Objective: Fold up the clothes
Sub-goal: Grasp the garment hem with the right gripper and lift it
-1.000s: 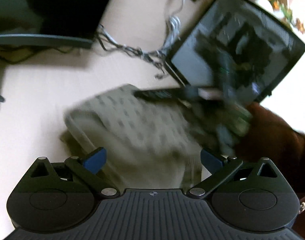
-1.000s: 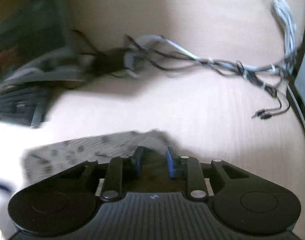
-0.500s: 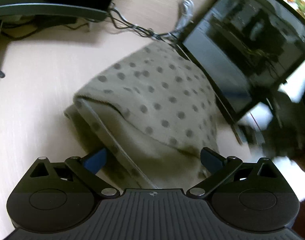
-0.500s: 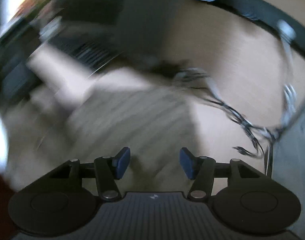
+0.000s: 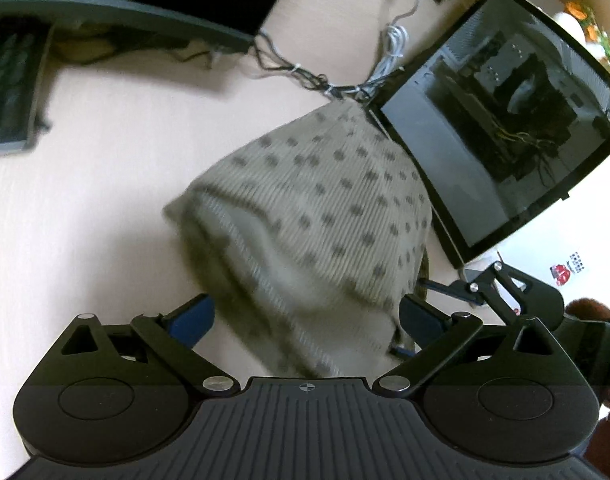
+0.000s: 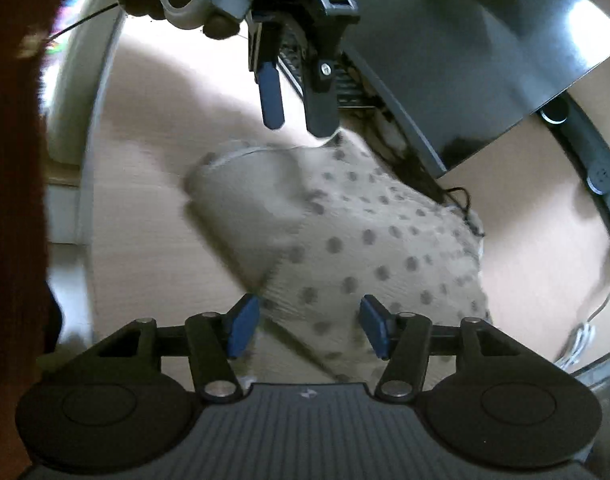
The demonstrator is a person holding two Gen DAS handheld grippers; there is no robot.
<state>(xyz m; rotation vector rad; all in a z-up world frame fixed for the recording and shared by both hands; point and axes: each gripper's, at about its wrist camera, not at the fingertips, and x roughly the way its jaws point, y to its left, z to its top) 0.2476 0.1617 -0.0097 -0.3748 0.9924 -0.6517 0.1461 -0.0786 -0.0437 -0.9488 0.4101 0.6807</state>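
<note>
A: Beige dotted garment (image 5: 325,200) lies doubled on worktop (image 5: 85,200), beside the dark panel (image 5: 505,132).
B: Grippers?
A: Left gripper (image 5: 307,318) and right gripper (image 6: 309,330) both spread, straddling cloth, pinching nothing, likely positioned for a fold.

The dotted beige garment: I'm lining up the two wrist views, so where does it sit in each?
Left wrist view: the folded beige knit garment with grey dots fills the centre, on the pale wooden table.
Right wrist view: it lies centre, running toward lower right.
Shared landmark: the black glass-sided computer case, right of the garment in the left view, upper right in the other.
</note>
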